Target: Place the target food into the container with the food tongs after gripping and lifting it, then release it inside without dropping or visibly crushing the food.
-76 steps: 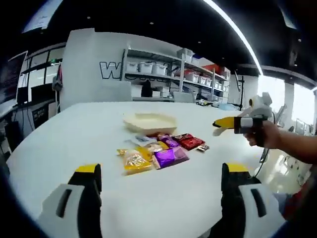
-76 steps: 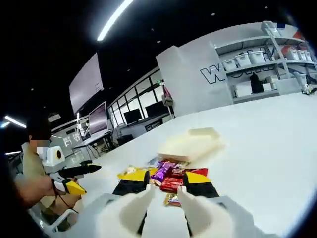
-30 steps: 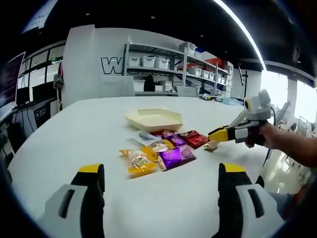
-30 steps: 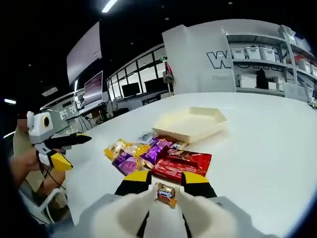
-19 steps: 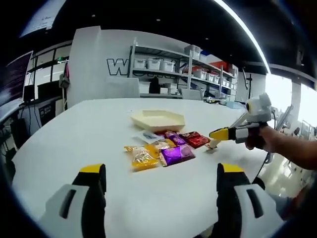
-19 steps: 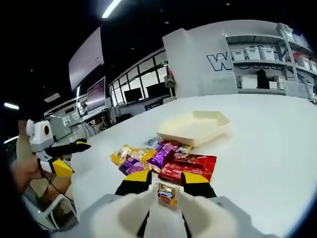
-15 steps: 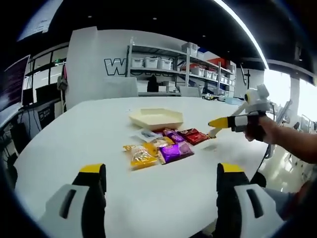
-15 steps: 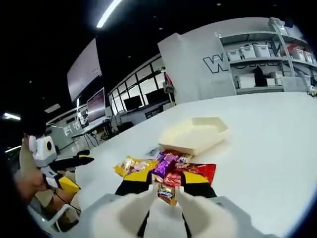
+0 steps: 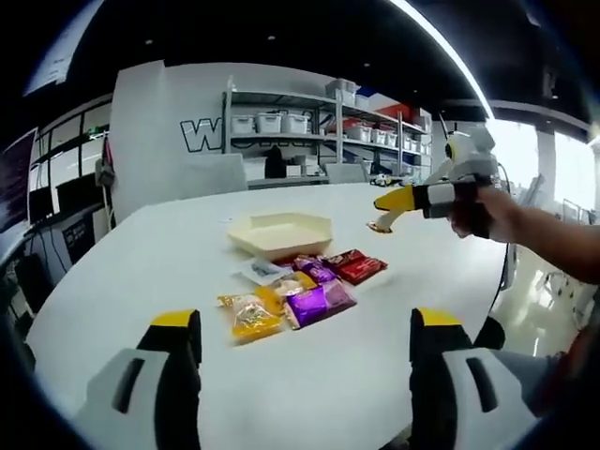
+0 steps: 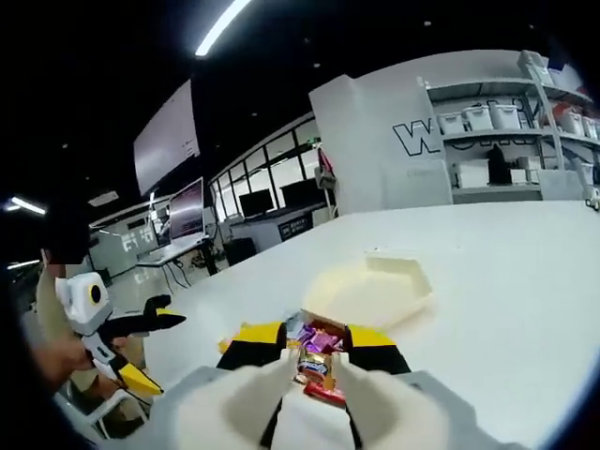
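- Since a second ago, the right gripper [image 10: 310, 367] has risen from table height with the wrapped candy [image 10: 313, 367] between its jaws; it now hangs above the pile of snack packets [image 10: 317, 339], with the cream tray [image 10: 375, 291] just beyond.
- Seen from the left gripper view, the right gripper [image 9: 382, 207] is in the air over the table [image 9: 141, 281], well above the packets [image 9: 319, 302] and off to the side of the tray [image 9: 281, 233] – not yet over it.
- Right gripper state: jaws closed on the candy, pinching it from both sides near its middle.
- Left gripper [image 9: 305, 330] state: jaws spread wide, holding nothing, low at the near edge of the table.
- Handling judgement: the candy looks small and very light, with a glossy film wrapper – likely slippery, and soft enough to crumple or deform under a hard squeeze.
- Best hold is probably across the wrapped body, as now, not on the thin wrapper ends, which could slide out.
- Next move as judged: carry it over the tray, lower close to the tray floor, then part the jaws gently.
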Action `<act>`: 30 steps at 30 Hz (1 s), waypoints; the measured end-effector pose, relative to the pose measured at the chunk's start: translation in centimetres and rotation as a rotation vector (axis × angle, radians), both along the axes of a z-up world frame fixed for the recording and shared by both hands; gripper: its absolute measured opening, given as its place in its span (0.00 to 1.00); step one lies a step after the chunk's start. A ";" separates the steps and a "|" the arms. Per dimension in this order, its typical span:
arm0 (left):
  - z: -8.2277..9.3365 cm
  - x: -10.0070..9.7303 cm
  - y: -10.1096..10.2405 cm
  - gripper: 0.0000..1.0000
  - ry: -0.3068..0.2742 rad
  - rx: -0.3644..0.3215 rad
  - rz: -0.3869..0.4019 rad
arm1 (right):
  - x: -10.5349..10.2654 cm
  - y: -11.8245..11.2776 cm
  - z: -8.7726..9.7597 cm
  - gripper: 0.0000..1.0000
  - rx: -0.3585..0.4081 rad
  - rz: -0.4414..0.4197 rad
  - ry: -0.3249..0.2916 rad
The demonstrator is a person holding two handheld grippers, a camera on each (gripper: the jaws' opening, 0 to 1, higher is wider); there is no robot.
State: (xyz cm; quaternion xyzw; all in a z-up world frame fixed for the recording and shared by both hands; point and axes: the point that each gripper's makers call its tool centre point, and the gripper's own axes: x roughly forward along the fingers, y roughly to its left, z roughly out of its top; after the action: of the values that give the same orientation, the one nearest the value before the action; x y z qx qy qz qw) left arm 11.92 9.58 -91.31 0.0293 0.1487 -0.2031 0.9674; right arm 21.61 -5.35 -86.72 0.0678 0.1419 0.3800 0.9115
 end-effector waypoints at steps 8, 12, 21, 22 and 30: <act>-0.3 0.0 -0.9 0.89 0.000 0.007 -0.023 | 1.8 0.6 1.8 0.18 0.008 0.012 -0.007; -0.3 0.0 -1.0 0.88 -0.002 0.007 -0.025 | 2.5 0.9 2.0 0.17 -0.015 0.013 -0.020; -0.2 0.0 -1.0 0.88 -0.002 0.005 -0.025 | 3.8 1.1 0.9 0.17 -0.024 0.012 0.013; -0.2 0.0 -1.0 0.88 -0.002 0.005 -0.026 | 3.8 1.1 0.7 0.17 -0.023 0.013 0.021; -0.5 0.1 -1.4 0.87 0.003 0.013 -0.036 | 3.8 0.9 -2.3 0.18 -0.057 0.012 0.066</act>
State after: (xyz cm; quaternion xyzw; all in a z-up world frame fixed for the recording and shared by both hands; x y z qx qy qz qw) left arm 12.00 8.22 -91.77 0.0378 0.1509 -0.2195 0.9631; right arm 25.46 -4.46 -89.05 0.0538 0.1831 0.3788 0.9056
